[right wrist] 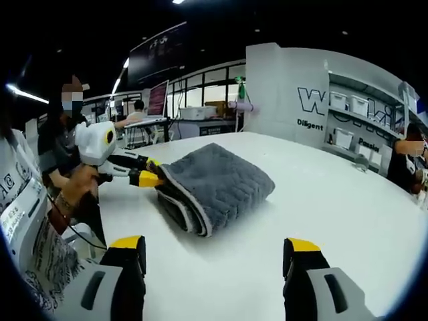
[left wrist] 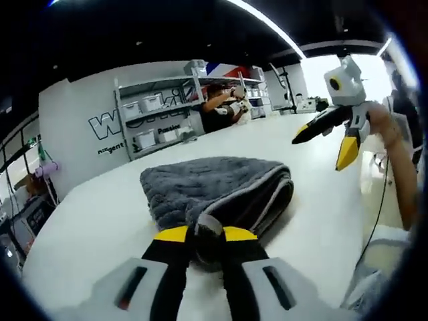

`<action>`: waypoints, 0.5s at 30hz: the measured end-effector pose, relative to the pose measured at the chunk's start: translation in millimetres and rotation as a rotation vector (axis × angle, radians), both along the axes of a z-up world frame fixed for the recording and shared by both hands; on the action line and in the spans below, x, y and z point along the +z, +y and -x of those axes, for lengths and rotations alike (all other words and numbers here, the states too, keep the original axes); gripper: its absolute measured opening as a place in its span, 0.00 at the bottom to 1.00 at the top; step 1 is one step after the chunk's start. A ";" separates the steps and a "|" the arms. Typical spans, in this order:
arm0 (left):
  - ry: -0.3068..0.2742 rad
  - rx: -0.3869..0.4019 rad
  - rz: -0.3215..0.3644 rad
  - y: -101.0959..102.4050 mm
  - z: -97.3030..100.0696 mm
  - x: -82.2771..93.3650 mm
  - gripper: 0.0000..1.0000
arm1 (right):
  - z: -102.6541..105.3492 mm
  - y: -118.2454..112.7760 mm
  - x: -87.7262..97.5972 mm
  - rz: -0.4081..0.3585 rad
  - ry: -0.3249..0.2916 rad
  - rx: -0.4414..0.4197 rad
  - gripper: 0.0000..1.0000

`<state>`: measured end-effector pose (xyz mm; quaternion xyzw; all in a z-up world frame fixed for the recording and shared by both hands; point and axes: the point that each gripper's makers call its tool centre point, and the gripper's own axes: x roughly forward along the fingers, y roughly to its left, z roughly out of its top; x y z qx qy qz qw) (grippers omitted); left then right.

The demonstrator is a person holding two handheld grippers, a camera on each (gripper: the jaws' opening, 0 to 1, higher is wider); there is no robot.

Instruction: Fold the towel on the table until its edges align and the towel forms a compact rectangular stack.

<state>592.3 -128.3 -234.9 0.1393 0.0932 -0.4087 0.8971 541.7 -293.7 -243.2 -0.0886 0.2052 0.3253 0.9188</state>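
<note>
Towel (right wrist: 217, 184) sits folded on the worktop (right wrist: 334, 200); left gripper (left wrist: 206, 233) pinches its edge, right gripper (right wrist: 212, 247) wide, empty. Next: release, square edges.

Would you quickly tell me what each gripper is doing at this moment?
Left gripper: shut on the grey towel, pinching its near edge.
Right gripper: open, holding nothing, above the white table.
</note>
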 end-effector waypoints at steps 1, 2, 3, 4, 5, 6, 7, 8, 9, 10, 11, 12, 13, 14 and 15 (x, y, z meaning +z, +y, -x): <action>-0.017 -0.021 -0.006 0.7 2.1 9.0 0.34 | -0.1 0.3 -0.1 0.000 0.000 0.001 0.88; -0.040 -0.050 0.001 0.3 4.3 19.6 0.36 | -0.5 1.1 -0.1 -0.001 0.000 0.001 0.88; -0.054 -0.087 0.037 -2.0 7.5 32.2 0.38 | -0.7 1.9 0.1 -0.003 0.000 0.002 0.88; -0.057 -0.130 0.095 -4.3 10.0 45.8 0.39 | -0.7 2.9 0.3 -0.005 -0.001 0.005 0.88; -0.061 -0.162 0.131 -5.5 11.2 55.1 0.40 | -0.5 3.8 0.5 -0.006 -0.001 0.008 0.88; -0.069 -0.202 0.183 -6.0 10.9 68.2 0.39 | -0.4 4.6 0.8 -0.005 -0.002 0.010 0.88; -0.065 -0.257 0.240 -6.4 9.5 82.6 0.39 | -0.2 5.1 1.3 -0.004 -0.003 0.012 0.88; -0.069 -0.283 0.259 -6.7 7.0 88.6 0.39 | -0.1 5.3 1.8 -0.004 -0.005 0.012 0.88; -0.074 -0.332 0.274 -8.6 3.6 94.6 0.39 | 0.2 5.9 3.0 -0.006 -0.008 0.013 0.88; -0.040 -0.398 0.270 -11.7 -0.7 93.9 0.40 | 0.4 6.3 3.8 -0.008 -0.010 0.013 0.88; -0.012 -0.456 0.250 -14.7 -3.7 89.0 0.42 | 0.8 6.9 4.4 -0.009 -0.012 0.014 0.88; 0.015 -0.495 0.245 -17.4 -9.2 84.7 0.47 | 1.5 7.7 4.6 -0.009 -0.012 0.017 0.87; 0.031 -0.519 0.224 -19.5 -16.7 78.4 0.51 | 2.3 8.4 4.4 -0.009 -0.010 0.019 0.86; 0.042 -0.545 0.206 -21.4 -22.7 72.7 0.57 | 3.1 9.0 4.5 -0.010 -0.009 0.021 0.86; 0.045 -0.579 0.169 -23.8 -25.9 64.4 0.62 | 3.5 9.4 4.5 -0.010 -0.009 0.022 0.86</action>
